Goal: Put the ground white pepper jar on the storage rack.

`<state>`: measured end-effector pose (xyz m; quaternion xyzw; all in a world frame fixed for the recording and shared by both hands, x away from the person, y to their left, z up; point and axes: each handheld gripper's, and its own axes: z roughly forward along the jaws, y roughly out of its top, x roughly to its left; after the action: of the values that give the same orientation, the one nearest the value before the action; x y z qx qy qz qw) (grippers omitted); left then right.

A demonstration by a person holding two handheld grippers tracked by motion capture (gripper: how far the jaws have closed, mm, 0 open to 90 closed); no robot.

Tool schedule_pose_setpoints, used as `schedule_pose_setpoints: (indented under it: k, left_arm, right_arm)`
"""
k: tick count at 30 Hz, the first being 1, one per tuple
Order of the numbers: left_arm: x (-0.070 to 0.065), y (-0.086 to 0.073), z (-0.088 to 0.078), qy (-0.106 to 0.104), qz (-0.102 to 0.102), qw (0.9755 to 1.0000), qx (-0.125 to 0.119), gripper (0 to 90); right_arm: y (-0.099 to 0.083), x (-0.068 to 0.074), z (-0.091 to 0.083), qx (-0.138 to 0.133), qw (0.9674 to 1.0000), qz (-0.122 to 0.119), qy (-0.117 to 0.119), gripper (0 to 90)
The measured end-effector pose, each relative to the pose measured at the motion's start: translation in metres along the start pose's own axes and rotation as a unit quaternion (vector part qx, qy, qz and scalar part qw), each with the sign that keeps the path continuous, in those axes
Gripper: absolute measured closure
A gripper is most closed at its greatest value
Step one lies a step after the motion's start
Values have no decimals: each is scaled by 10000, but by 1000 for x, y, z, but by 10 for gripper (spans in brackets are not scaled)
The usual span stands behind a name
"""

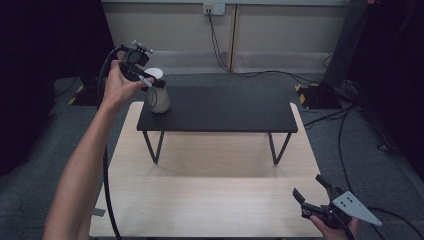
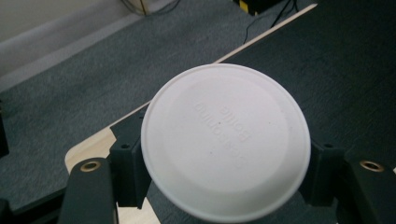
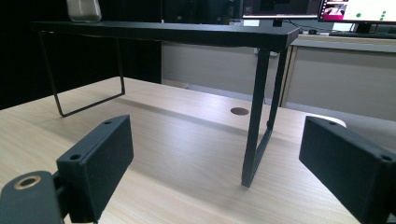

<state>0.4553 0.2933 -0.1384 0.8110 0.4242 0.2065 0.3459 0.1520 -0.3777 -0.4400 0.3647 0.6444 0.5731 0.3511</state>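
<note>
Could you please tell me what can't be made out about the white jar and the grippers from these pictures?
- Jar contents: hidden under the white lid in the left gripper view.
- Lid's embossed lettering: blurred and inverted, unreadable.
- Grip contact: left gripper jaws flank the lid; the lid's rim hides whether the pads touch it.
- Jar top in the right gripper view: cut off by the upper edge.
- Right gripper, open: hand partly cut off by the bottom edge.

A pale wooden table (image 1: 210,200) stands on grey carpet (image 1: 380,165), carrying a low black shelf (image 1: 220,110) on thin metal legs. Behind runs a beige wall (image 1: 280,30) with a socket (image 1: 214,8) and cables trailing down across the floor. Dark curtains (image 1: 45,45) close off both sides. Lit monitors (image 3: 355,9) glow on a desk beyond.
</note>
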Motion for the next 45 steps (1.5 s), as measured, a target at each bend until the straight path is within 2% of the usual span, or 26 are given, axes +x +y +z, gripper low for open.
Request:
schedule_pose_setpoints:
  k: [1,2,3,5,7,10,13,15,18,20,23,27,31,33,37,40,43,45]
  left_arm:
    - [1,-4,0,-1,-25,10000,-71,296]
    - [-1,-3,-1,60,-98,9999,-39,211]
    - [0,-4,-2,82,-152,9998,-60,170]
    - [4,-7,-6,2,-259,9995,-161,139]
    - [4,-11,-11,-9,-238,9992,-307,83]
    - [2,-18,-21,25,-142,9987,-490,62]
    - [2,-21,-29,3,-100,9985,-547,45]
    - [3,-25,-41,-81,-60,9982,-589,43]
    - [3,-34,-54,-151,7,9969,-774,46]
    - [2,-39,-64,-190,126,9961,-853,46]
    - [1,-49,-78,-290,213,9940,-1033,46]
    - [-3,-65,-99,-369,326,9899,-1333,37]
    - [-8,-84,-117,-602,446,9847,-1572,36]
    - [-14,-94,-126,-608,570,9827,-1652,36]
    - [-21,-115,-138,-800,679,9764,-1889,36]
    - [-25,-130,-144,-918,697,9734,-1978,35]
    - [-34,-139,-149,-853,871,9749,-1863,35]
    - [-39,-144,-150,-849,977,9749,-1809,33]
  right_arm:
    - [0,0,0,3,10000,-1,6,97]
    - [0,0,0,3,10000,-3,9,97]
    - [0,0,0,3,10000,-4,8,97]
    - [0,0,0,-1,10000,-2,0,97]
    - [0,0,0,-15,10000,-9,-12,97]
    - [-1,1,-1,-55,10000,-27,-33,97]
    - [-1,1,-1,-55,10000,-24,-36,97]
    - [-1,2,-1,-66,10000,-26,-40,96]
    - [-1,2,-1,-81,9999,-37,-55,97]
    - [-1,2,-1,-77,9999,-32,-63,97]
    - [-1,3,-1,-86,9999,-51,-72,96]
    - [-1,3,-1,-74,9999,-55,-77,96]
    - [-1,4,-1,-81,9999,-60,-89,96]
    - [-1,4,-1,-87,9999,-69,-90,96]
    - [-1,4,-1,-86,9999,-79,-94,96]
    - [-1,5,-1,-74,9999,-87,-100,96]
    - [-1,5,0,-69,9999,-96,-97,96]
    - [0,5,0,-66,9999,-97,-95,96]
